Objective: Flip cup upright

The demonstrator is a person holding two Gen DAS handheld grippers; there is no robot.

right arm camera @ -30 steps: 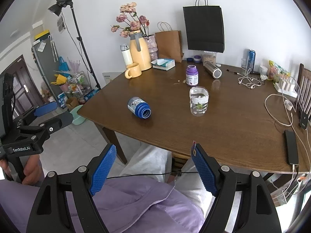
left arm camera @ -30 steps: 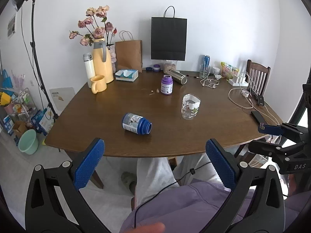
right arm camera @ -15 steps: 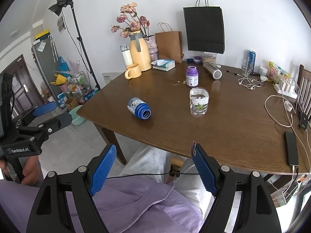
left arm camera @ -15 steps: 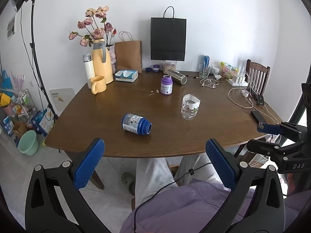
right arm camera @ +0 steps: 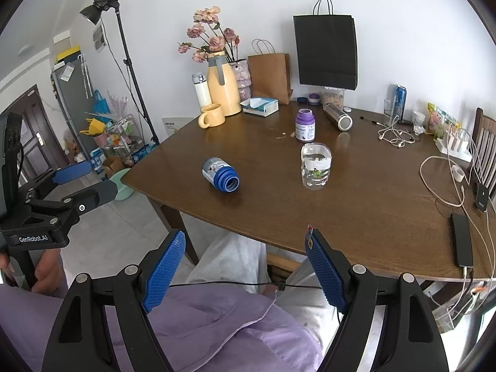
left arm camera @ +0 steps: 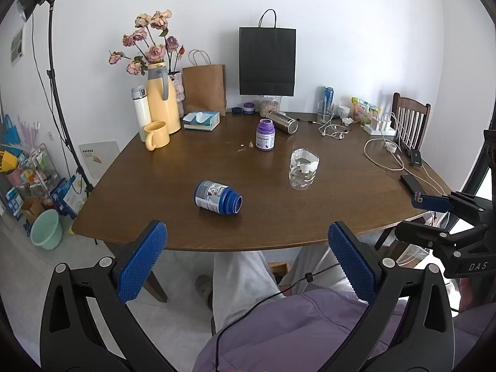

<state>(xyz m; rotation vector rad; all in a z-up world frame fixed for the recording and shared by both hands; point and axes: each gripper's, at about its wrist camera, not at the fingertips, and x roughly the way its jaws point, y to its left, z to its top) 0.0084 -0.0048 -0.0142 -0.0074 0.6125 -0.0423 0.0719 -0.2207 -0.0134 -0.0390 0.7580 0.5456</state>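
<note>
A blue ribbed cup [left arm camera: 218, 197] [right arm camera: 220, 174] lies on its side near the front of the brown table [left arm camera: 155, 183], its open mouth turned toward the person. My left gripper [left arm camera: 245, 232] is open and hovers off the table's near edge, above the person's lap, well short of the cup. My right gripper [right arm camera: 245, 238] is likewise open with nothing between its fingers, also off the near edge. In each wrist view the other gripper shows at the side: the right one [left arm camera: 434, 204], the left one [right arm camera: 83, 186].
A clear glass cup [left arm camera: 303, 170] stands right of the blue cup, and a purple bottle [left arm camera: 265, 135] behind it. A yellow mug [left arm camera: 156, 135], a yellow thermos, bags and a steel flask line the back. Cables and a phone [right arm camera: 461, 238] lie at the right.
</note>
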